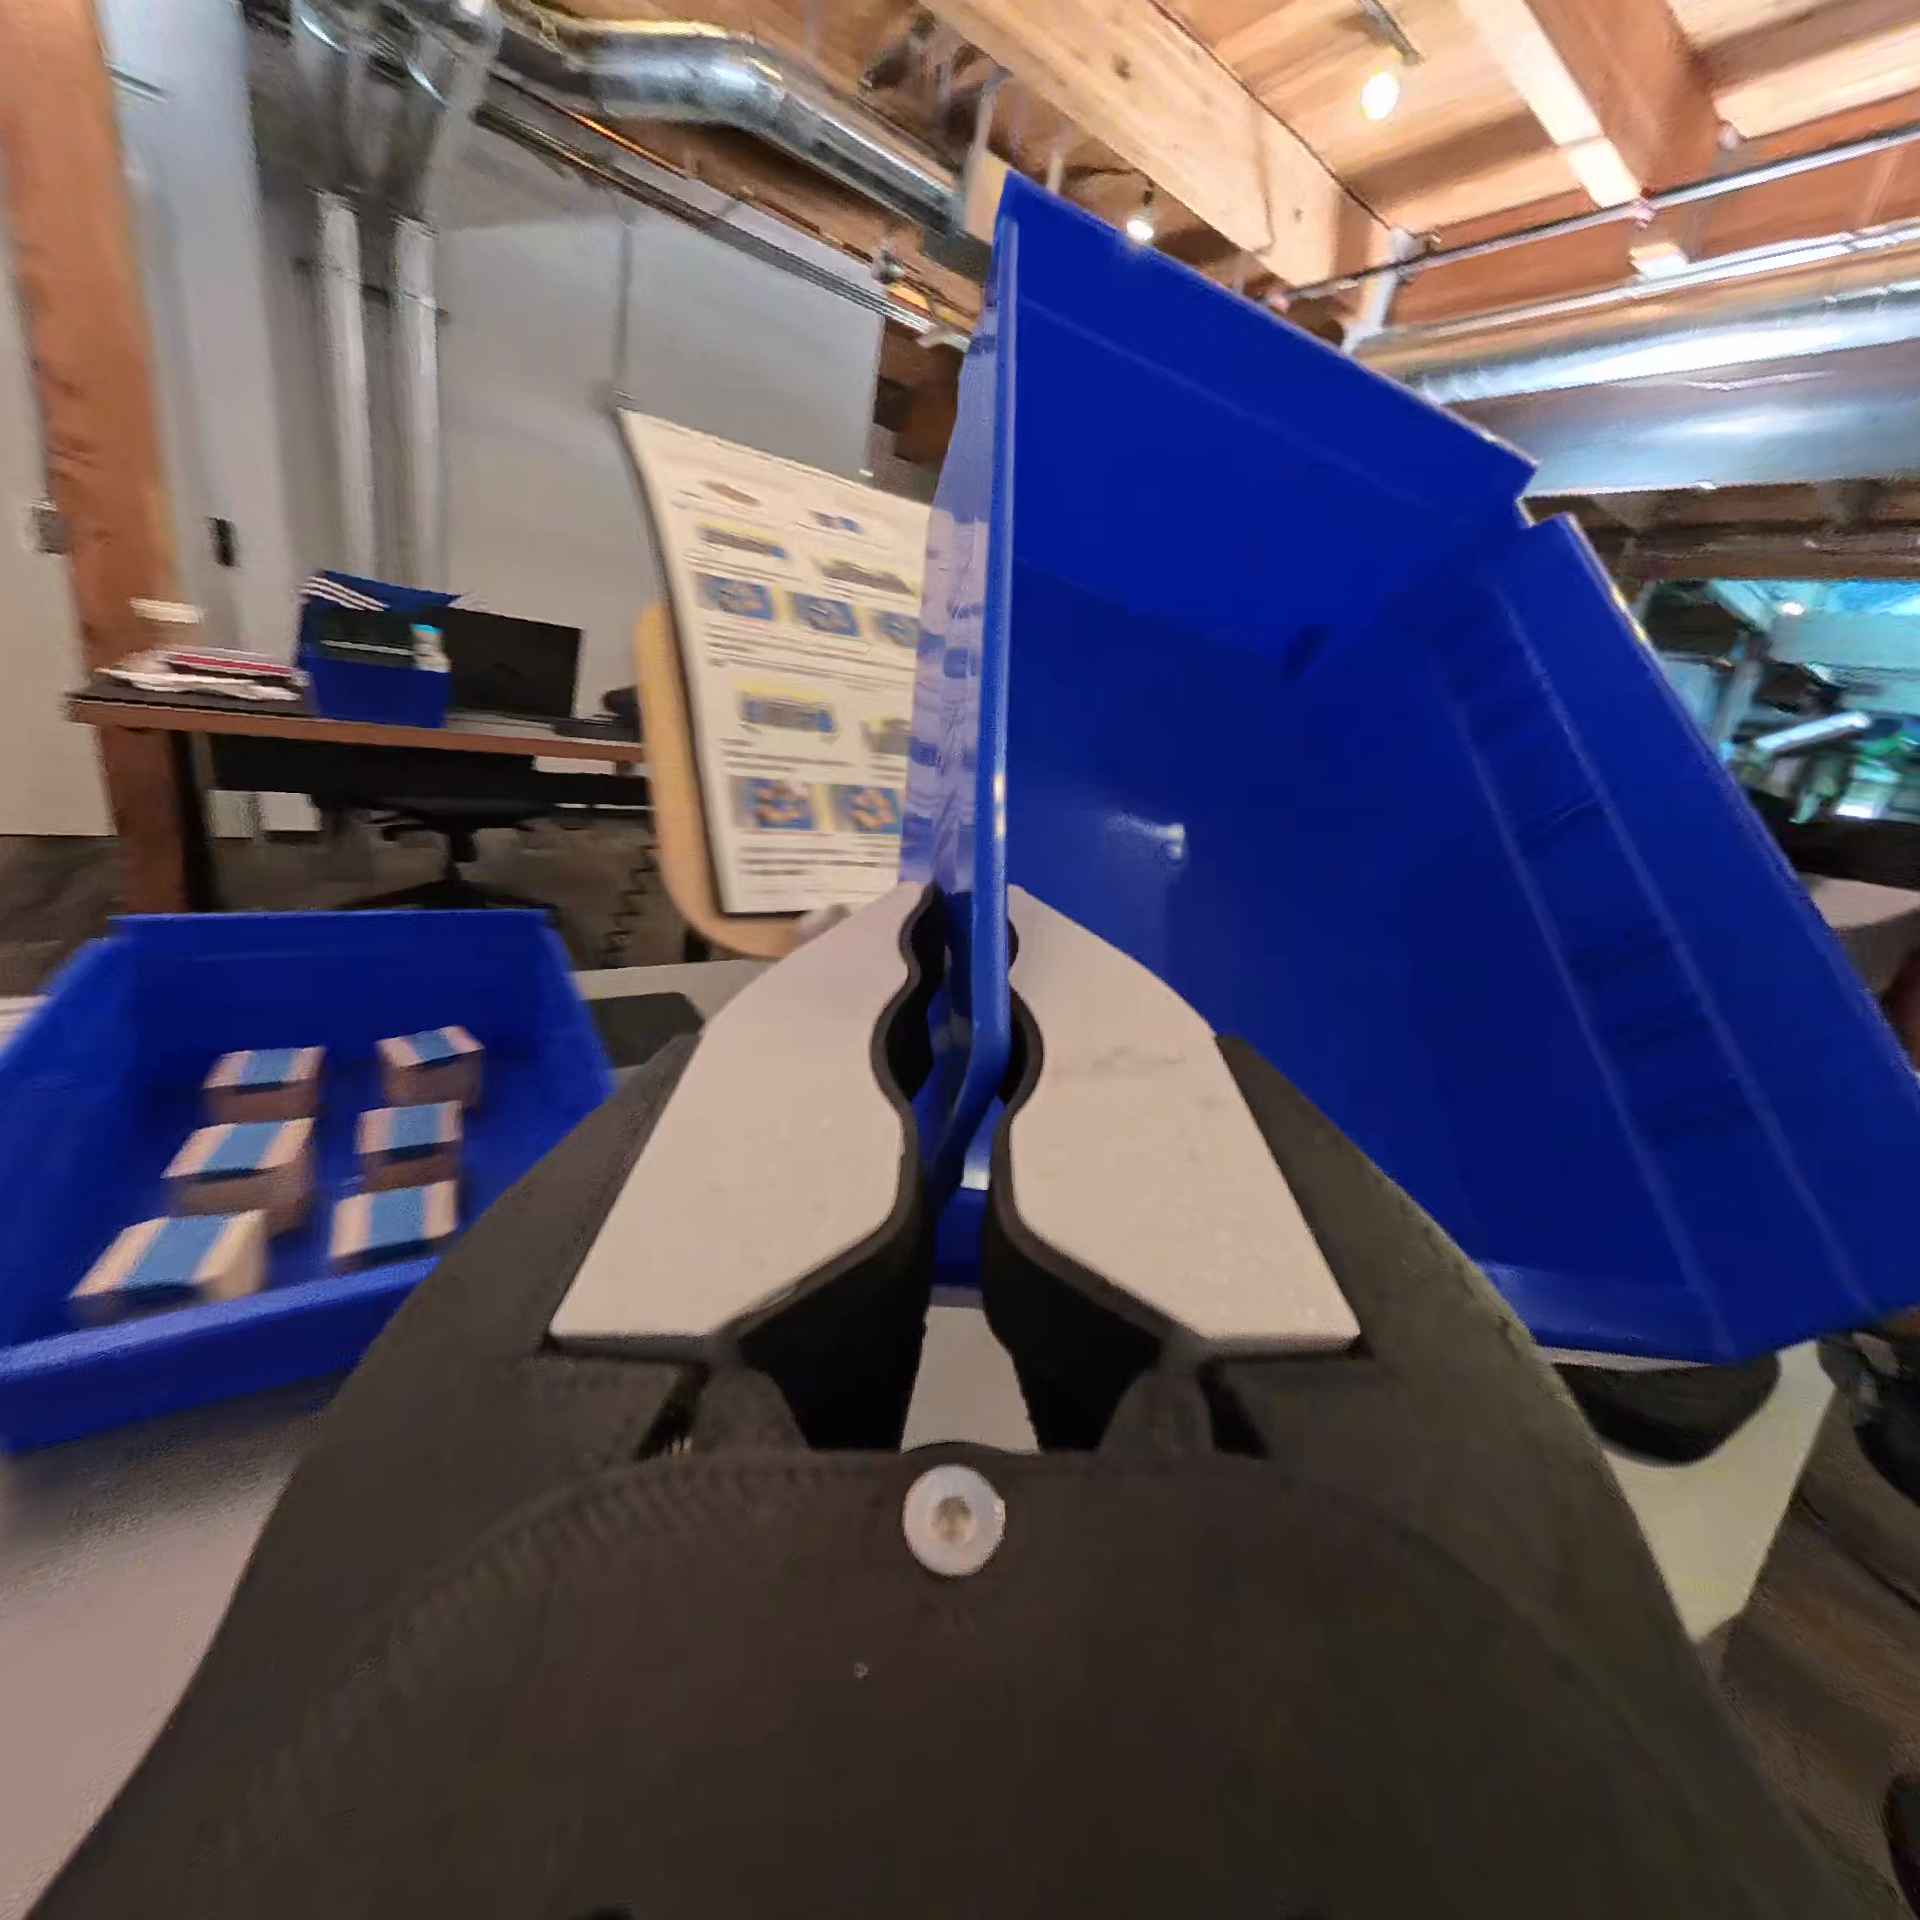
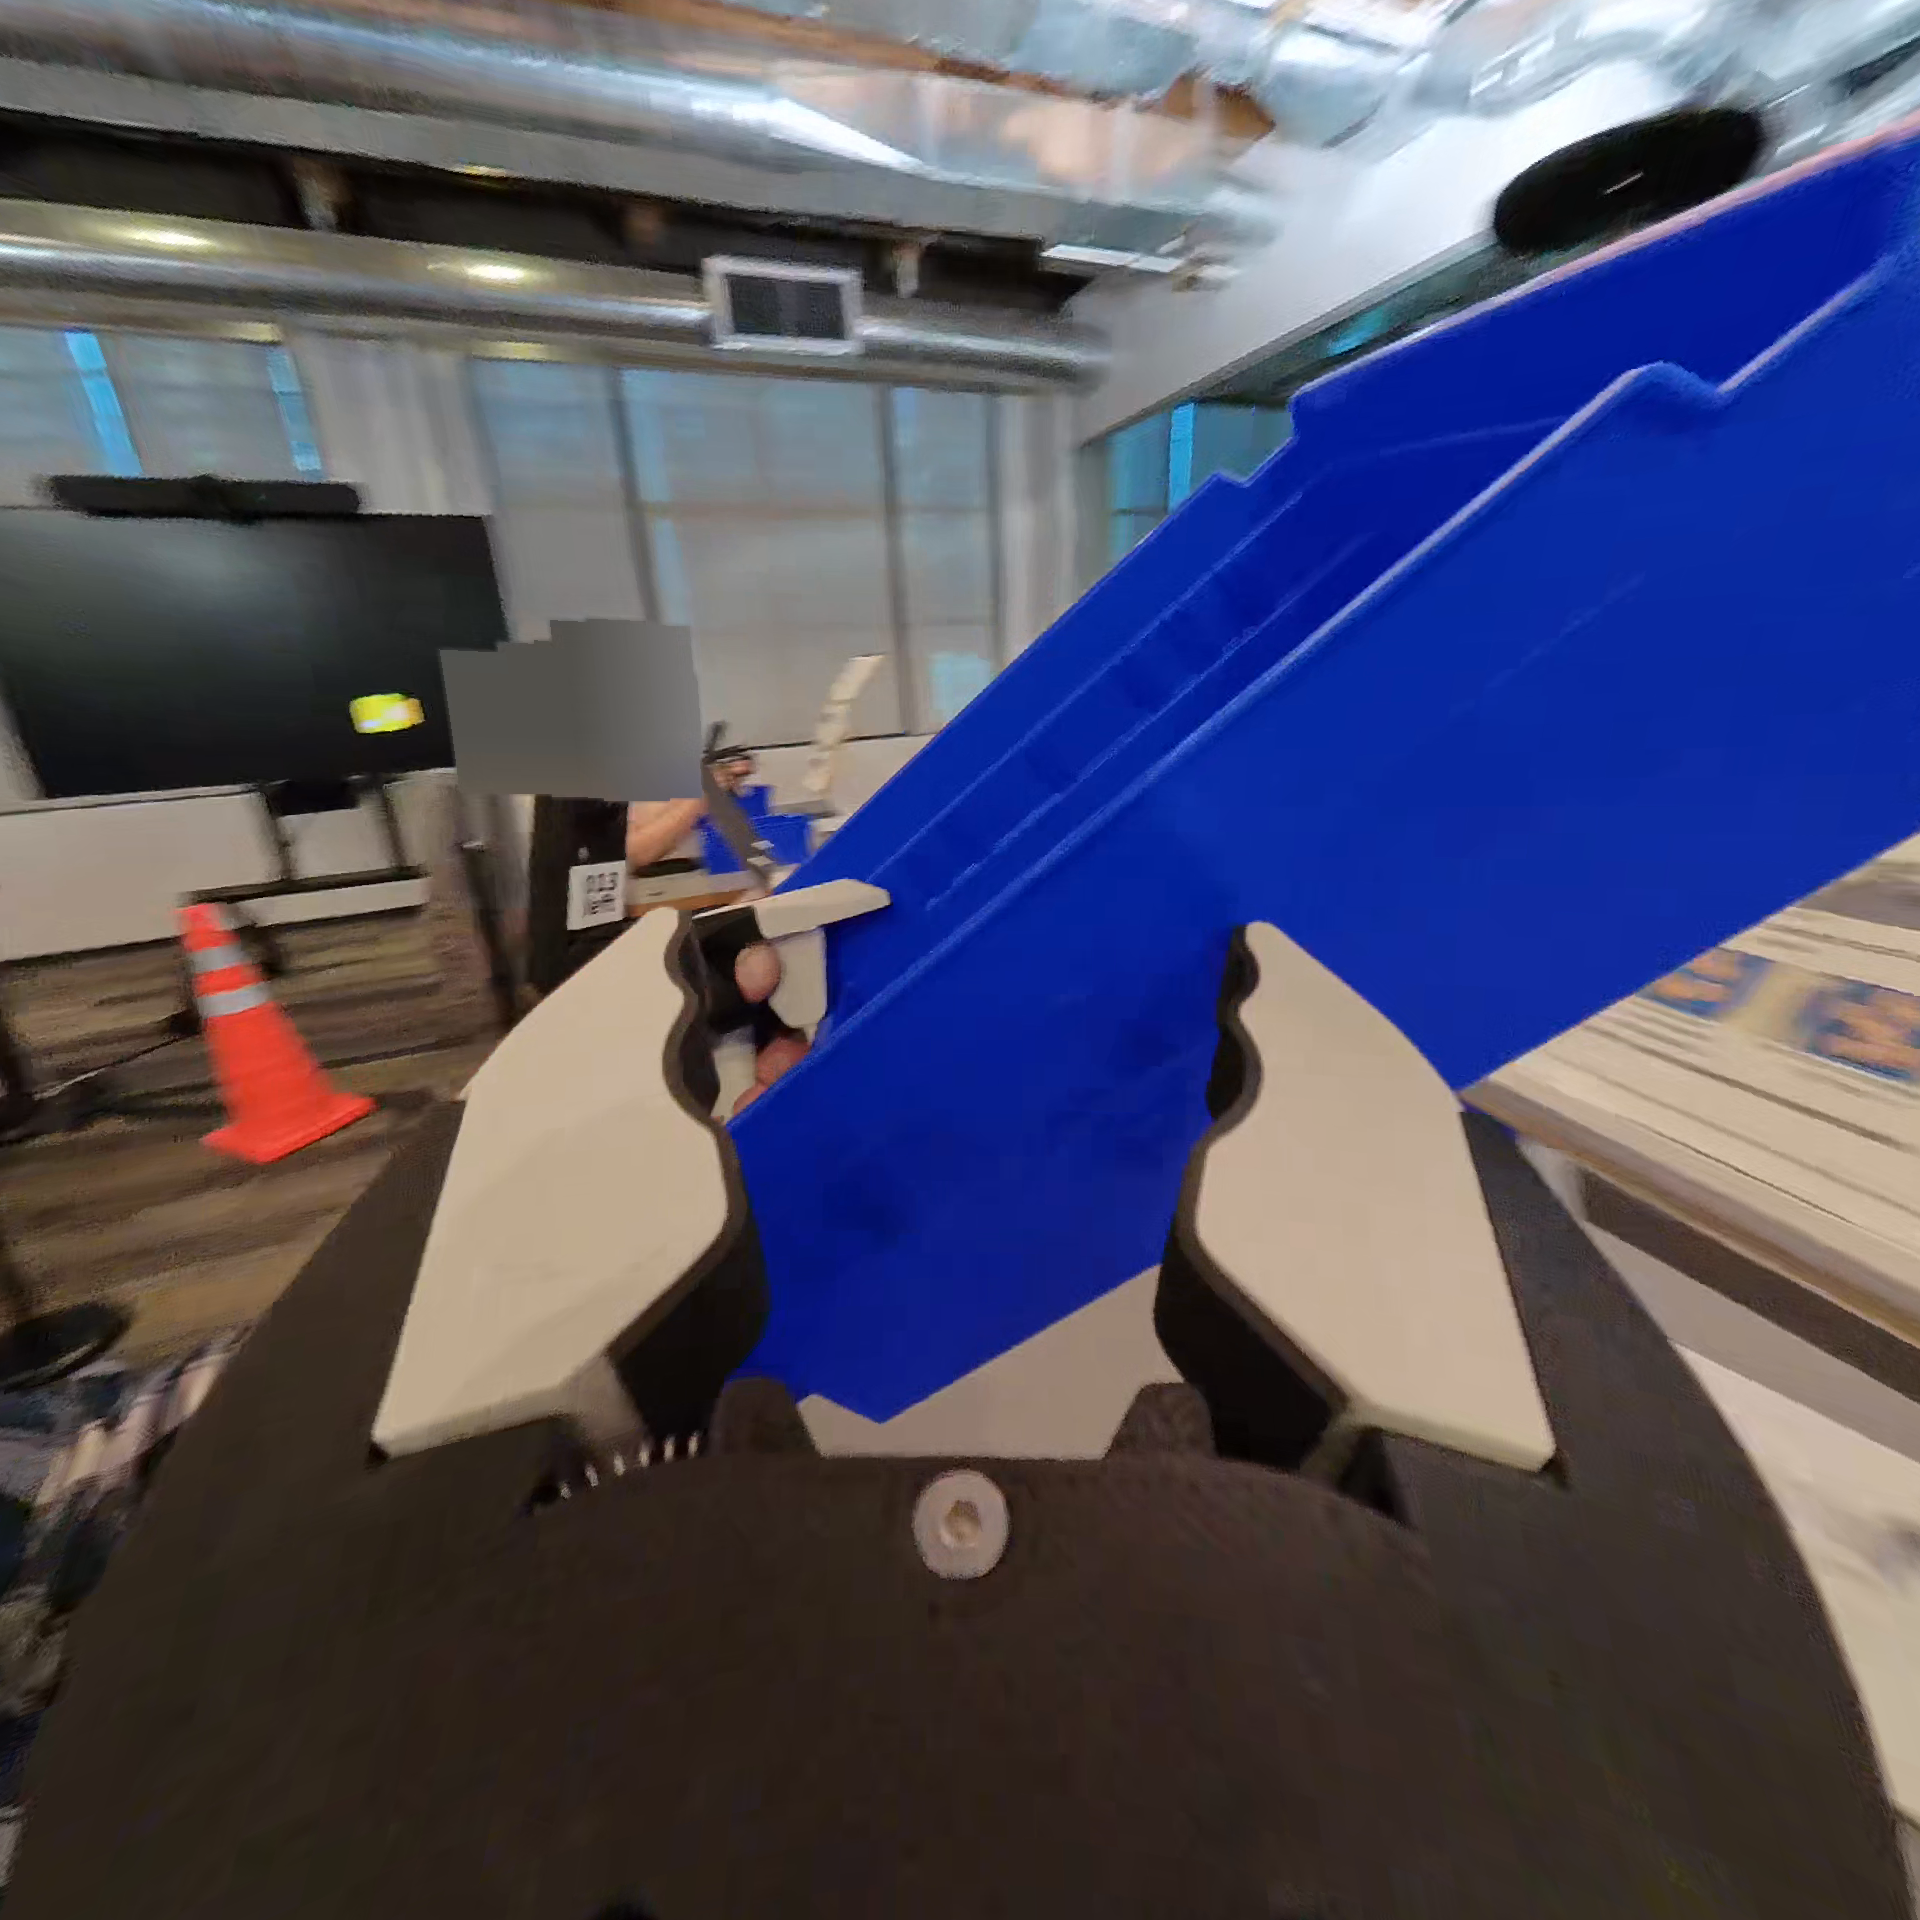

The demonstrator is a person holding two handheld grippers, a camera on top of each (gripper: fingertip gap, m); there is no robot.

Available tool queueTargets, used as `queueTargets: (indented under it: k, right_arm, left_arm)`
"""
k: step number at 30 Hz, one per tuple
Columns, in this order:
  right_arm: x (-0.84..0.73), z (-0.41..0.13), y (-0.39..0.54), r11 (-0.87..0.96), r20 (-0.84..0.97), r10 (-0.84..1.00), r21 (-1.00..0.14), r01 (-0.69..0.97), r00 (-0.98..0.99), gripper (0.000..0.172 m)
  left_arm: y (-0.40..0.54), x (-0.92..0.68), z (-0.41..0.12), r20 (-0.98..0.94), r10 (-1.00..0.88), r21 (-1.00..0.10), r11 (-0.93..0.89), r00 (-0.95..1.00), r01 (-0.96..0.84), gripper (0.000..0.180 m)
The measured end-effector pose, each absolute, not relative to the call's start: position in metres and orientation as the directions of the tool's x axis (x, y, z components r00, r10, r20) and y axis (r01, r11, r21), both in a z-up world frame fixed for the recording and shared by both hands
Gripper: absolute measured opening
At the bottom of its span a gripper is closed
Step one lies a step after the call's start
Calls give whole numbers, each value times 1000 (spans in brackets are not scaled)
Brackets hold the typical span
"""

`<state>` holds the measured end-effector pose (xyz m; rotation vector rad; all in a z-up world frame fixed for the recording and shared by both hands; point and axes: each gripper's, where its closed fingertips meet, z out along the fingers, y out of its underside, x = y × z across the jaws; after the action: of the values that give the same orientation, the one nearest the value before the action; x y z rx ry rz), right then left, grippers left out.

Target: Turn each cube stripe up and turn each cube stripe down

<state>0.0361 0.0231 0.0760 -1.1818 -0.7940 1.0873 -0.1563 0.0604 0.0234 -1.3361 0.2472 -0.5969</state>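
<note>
An empty blue bin [image 1: 1351,779] is held tilted in the air, one wall pinched by the left tool [image 1: 971,935]. The right tool [image 2: 956,987] is spread wide around the bin's corner, unclamped. Six cubes [image 1: 270,1153] sit stripe-up in a second bin [image 1: 94,1371] on the desk [image 1: 125,1558], left of the raised bin. Risk: the single thin-wall pinch may slip, so the bin could swing or drop.

- The tilted blue bin [image 1: 1351,831] ran off the frame at 3 o'clock in the left wrist view, and at 2 o'clock in the right wrist view.
- The poster [image 1: 800,665] at 11 o'clock was blurred, its right side hidden behind the bin wall.
- The second blue bin [image 1: 62,1091] was cut off at 9 o'clock; its striped cubes [image 1: 265,1081] were blurred.
- The left gripper [image 2: 790,966] was mostly hidden behind the right gripper's finger [image 2: 582,1122].
</note>
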Motion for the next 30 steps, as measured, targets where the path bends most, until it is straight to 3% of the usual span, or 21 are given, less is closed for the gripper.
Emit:
queueTargets:
  k: [5, 11, 15, 22, 30]
  right_arm:
    - [169, 54, 40, 52, -102, 808, -969, -242, 580, 86]
    - [326, -3, 67, -52, -214, 554, -974, -222, 805, 71]
    - [399, -36, 102, -145, -351, 456, -936, -320, 818, 58]
    - [447, -110, 186, -428, -497, 366, -841, -332, 787, 58]
    - [449, -152, 247, -598, -588, 384, -746, -294, 712, 52]
  left_arm:
    - [103, -14, 10, 140, -678, -973, 41, 722, 228, 6]
    - [147, 153, -41, 159, -793, -986, -99, 588, 134, 6]
    - [178, 223, -86, 252, -798, -966, -242, 547, 92, 6]
    - [228, 262, -151, 313, -739, -915, -404, 597, -21, 9]
    - [250, 259, -171, 345, -726, -893, -449, 595, -31, 23]
